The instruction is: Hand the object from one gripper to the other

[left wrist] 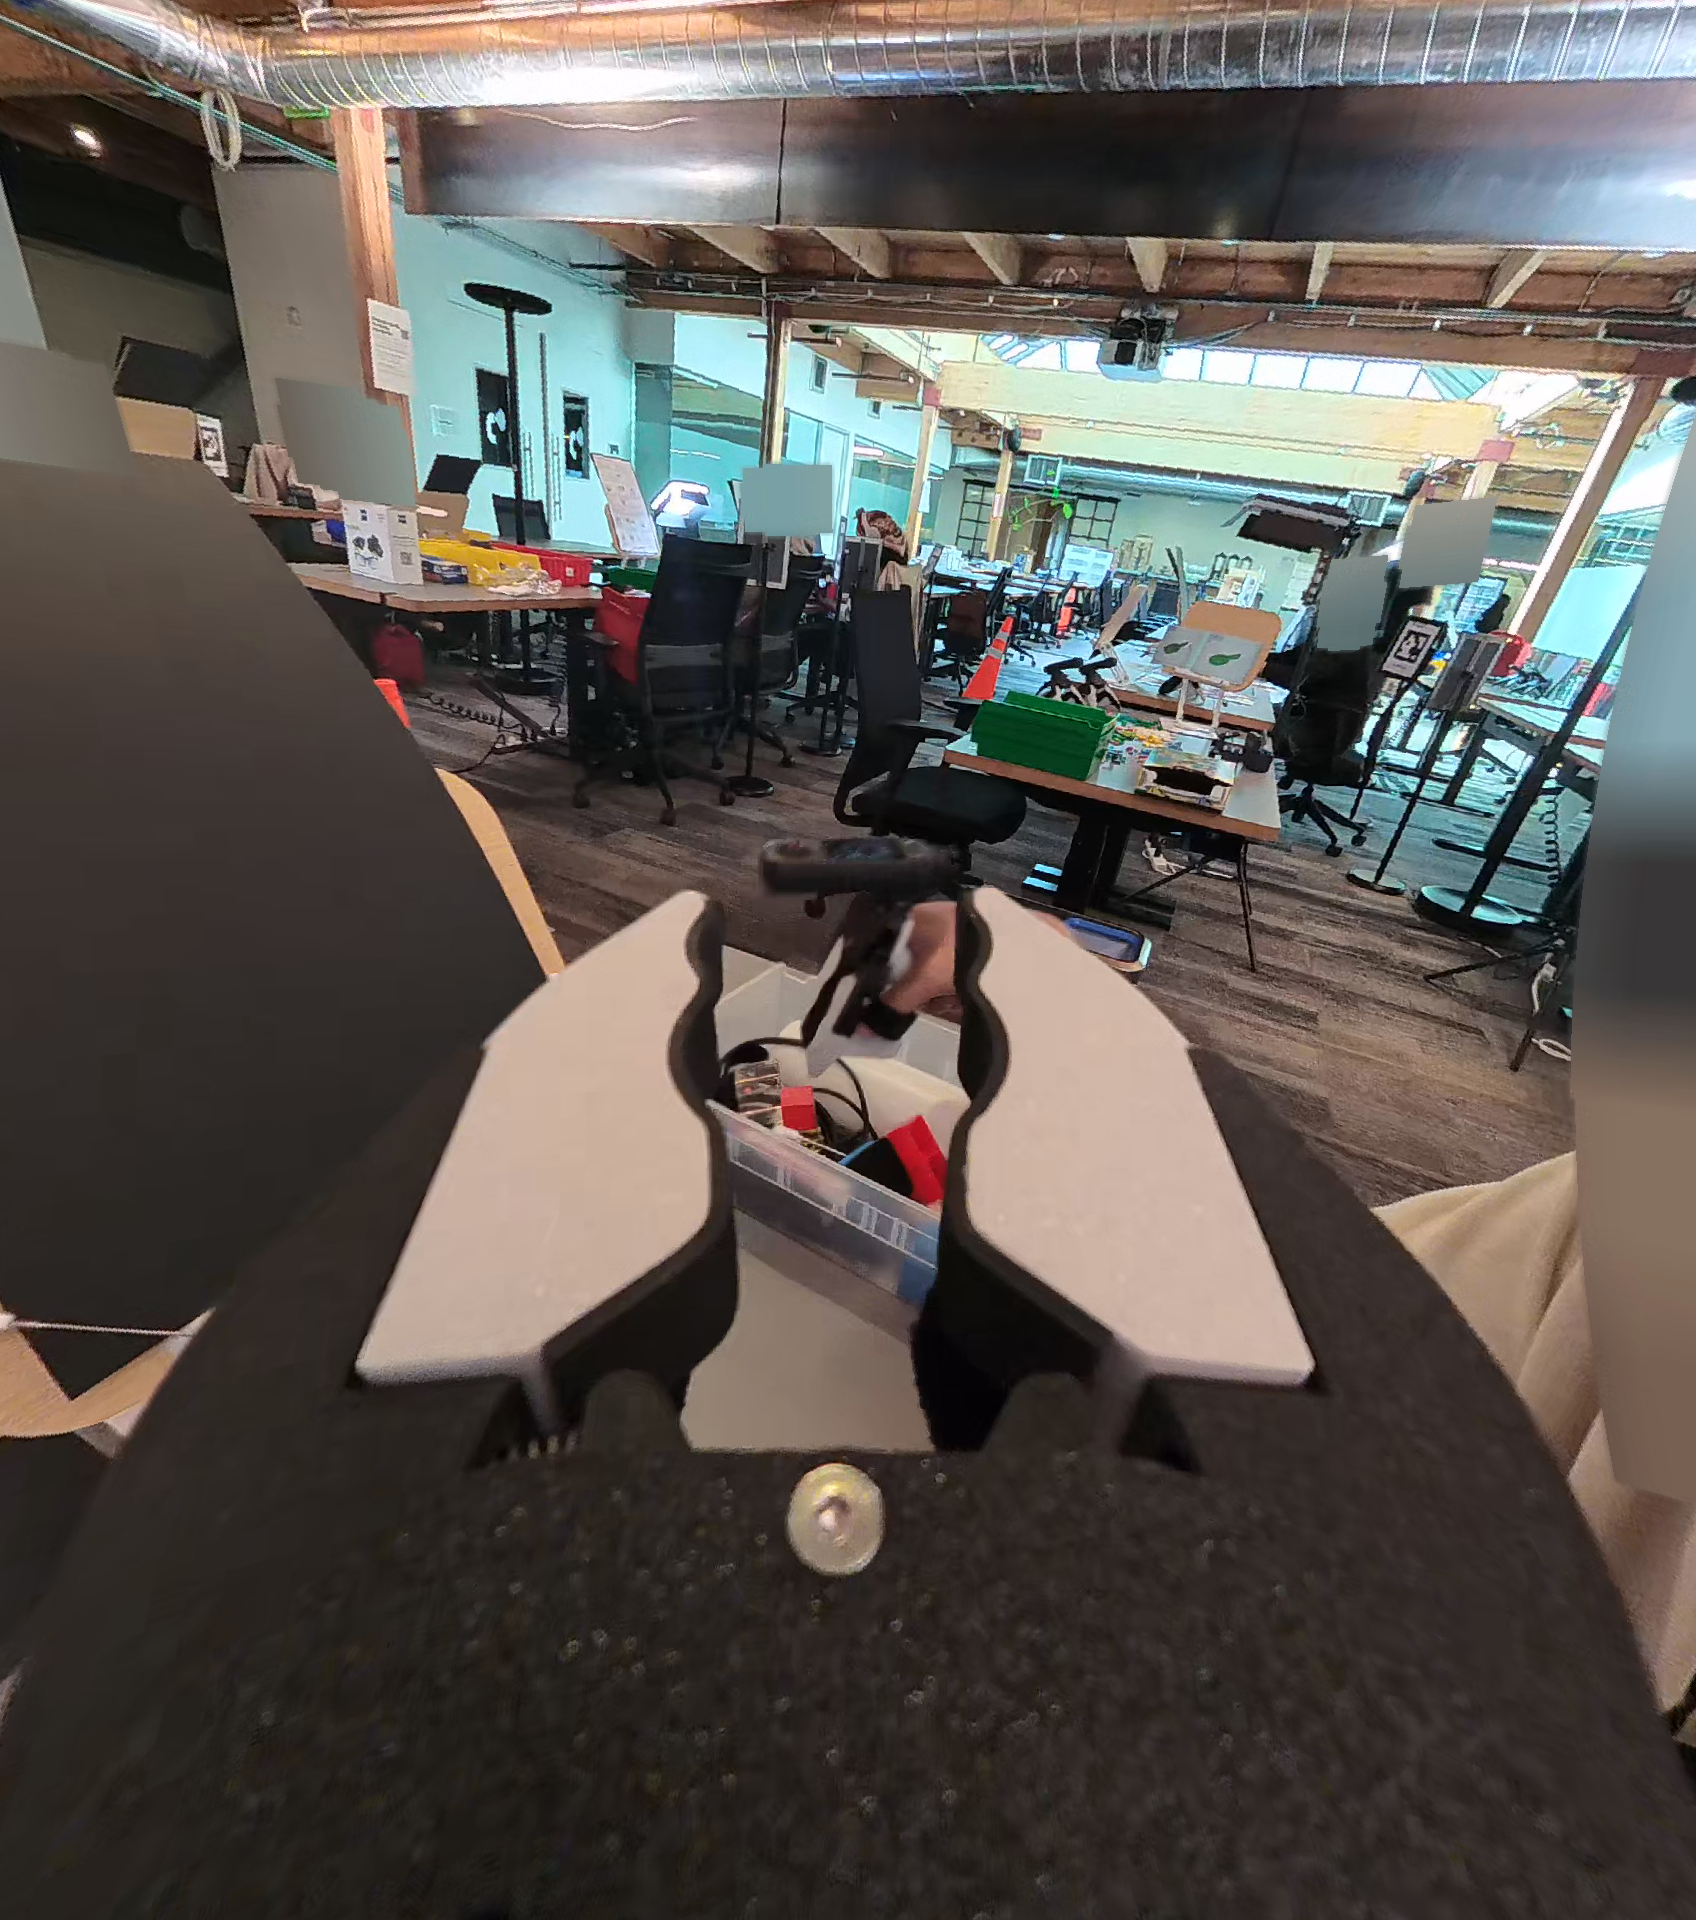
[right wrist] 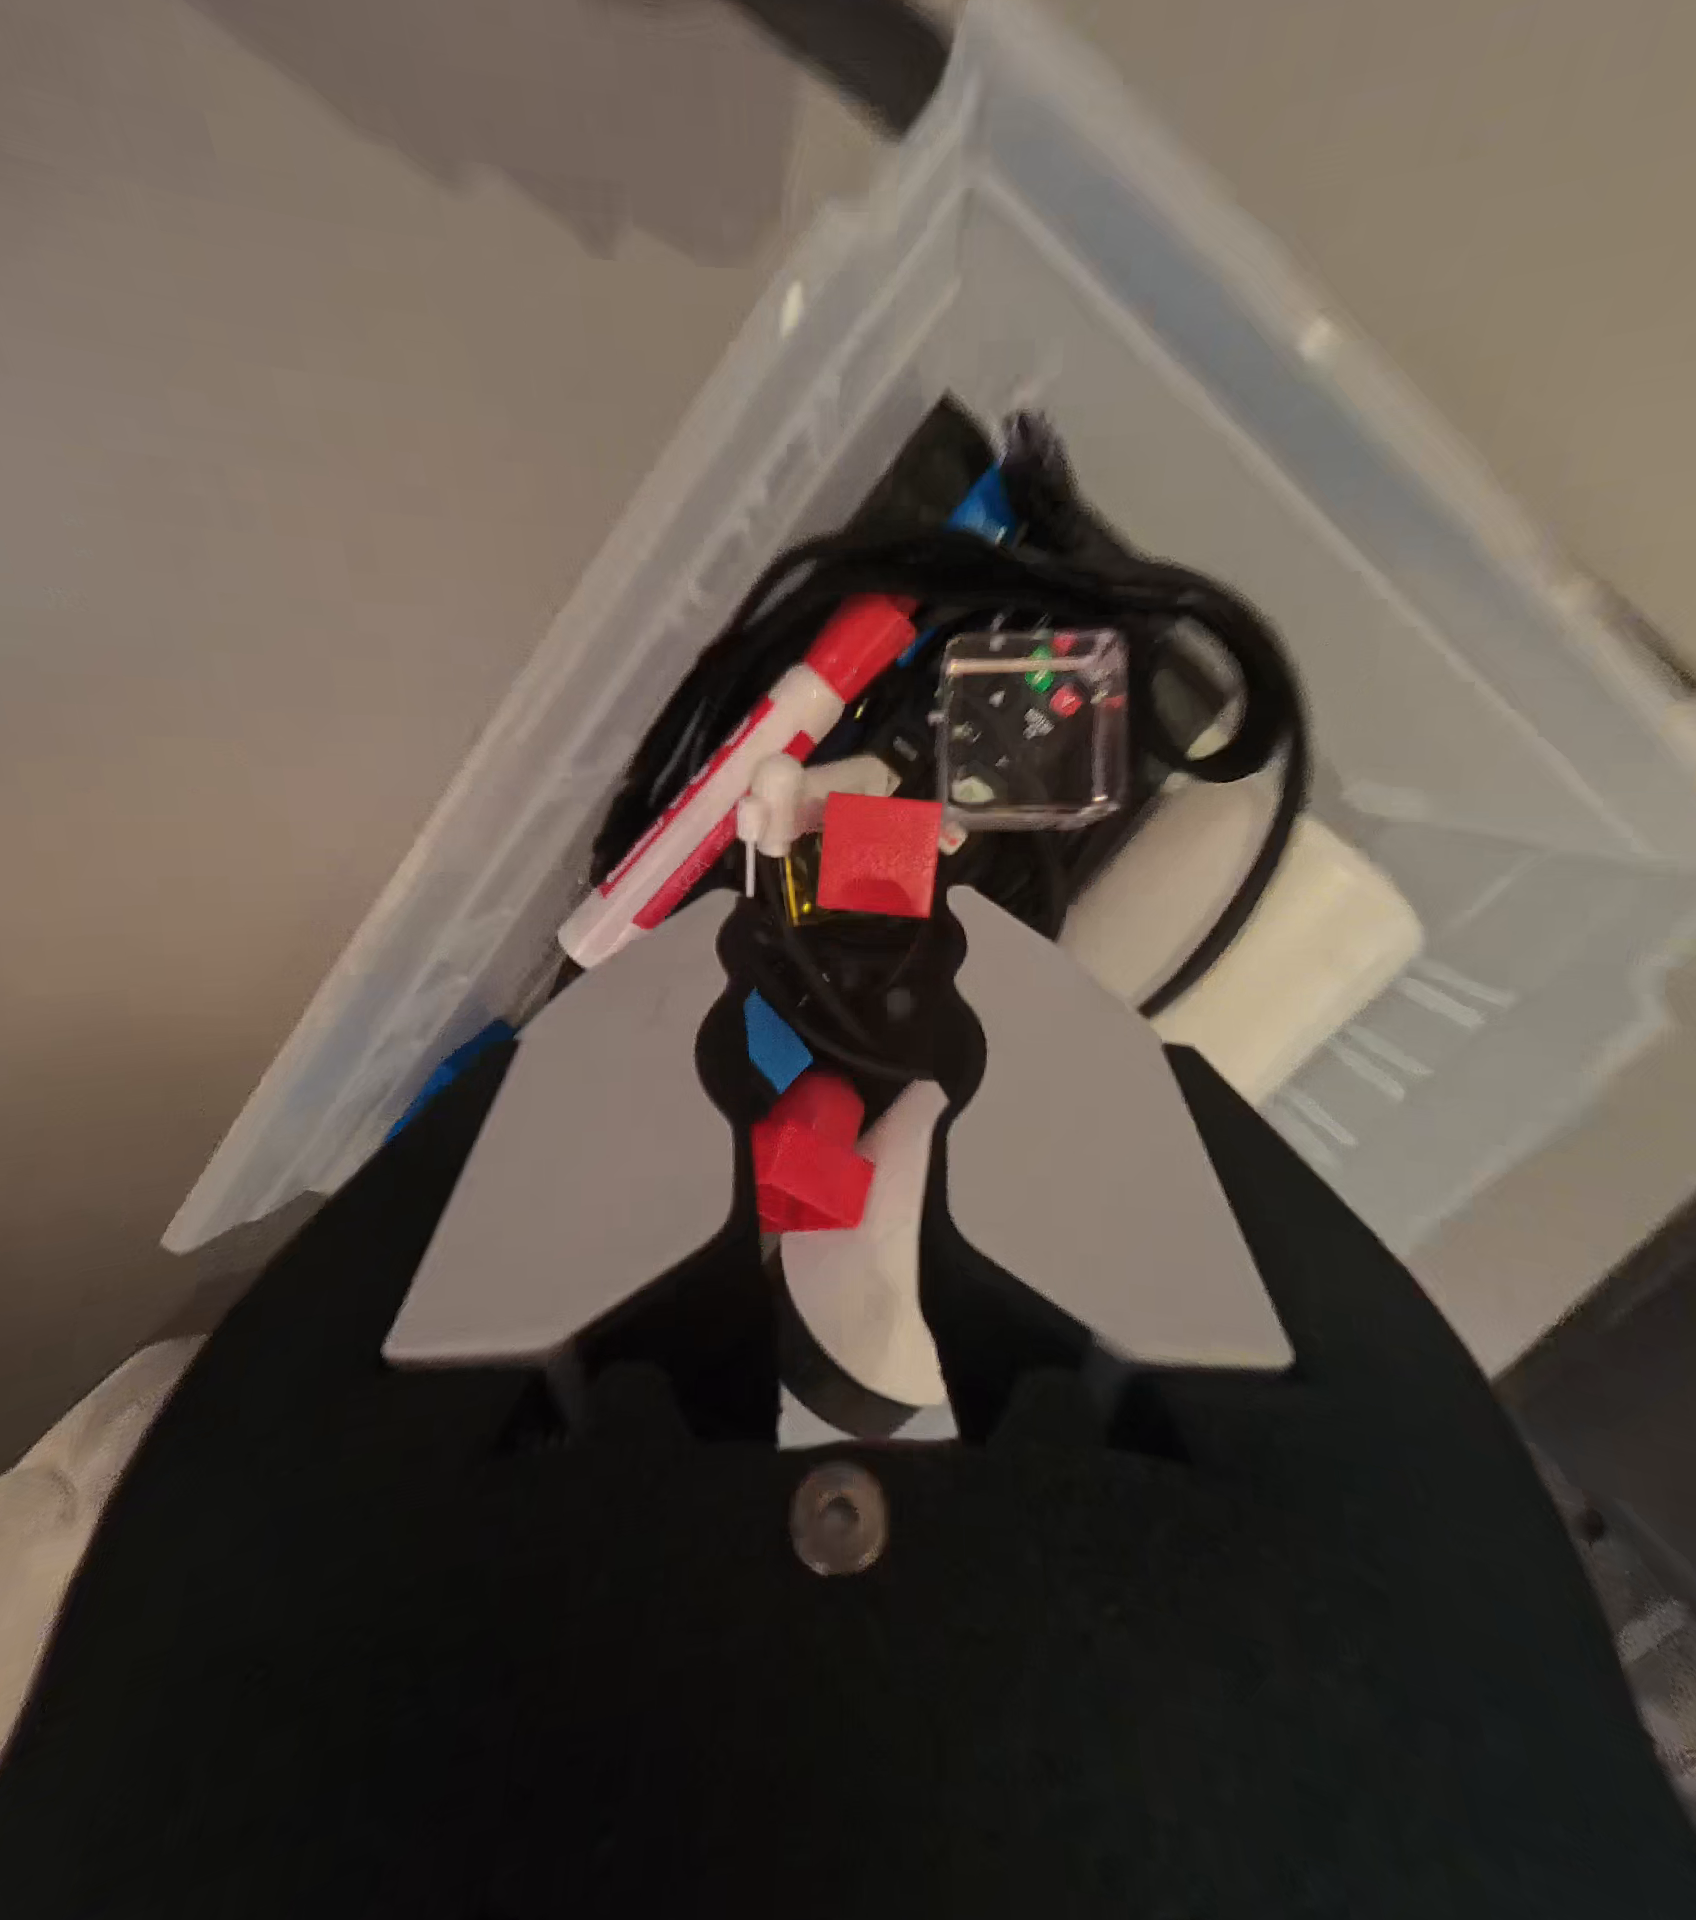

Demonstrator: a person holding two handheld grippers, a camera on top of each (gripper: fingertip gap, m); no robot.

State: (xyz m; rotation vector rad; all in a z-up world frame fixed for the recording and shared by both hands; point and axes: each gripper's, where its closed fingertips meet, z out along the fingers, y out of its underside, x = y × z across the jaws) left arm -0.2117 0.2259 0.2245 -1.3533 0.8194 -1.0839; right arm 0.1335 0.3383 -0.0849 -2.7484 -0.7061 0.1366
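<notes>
Right tool (right wrist: 844,935) nearly closed, tips over clutter in clear bin (right wrist: 1187,343); red block (right wrist: 875,854) just ahead, whether gripped cannot tell. Left tool (left wrist: 839,914) wide open, empty, bin beyond tips.

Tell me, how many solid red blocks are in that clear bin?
2: one red block beside the clear cube, another nearer, between the right hand-held gripper fingers. The cable tangle may hide more.

Open workshop-office; desks (left wrist: 1114,790), chairs (left wrist: 678,665), parts bins (left wrist: 1036,732).
</notes>
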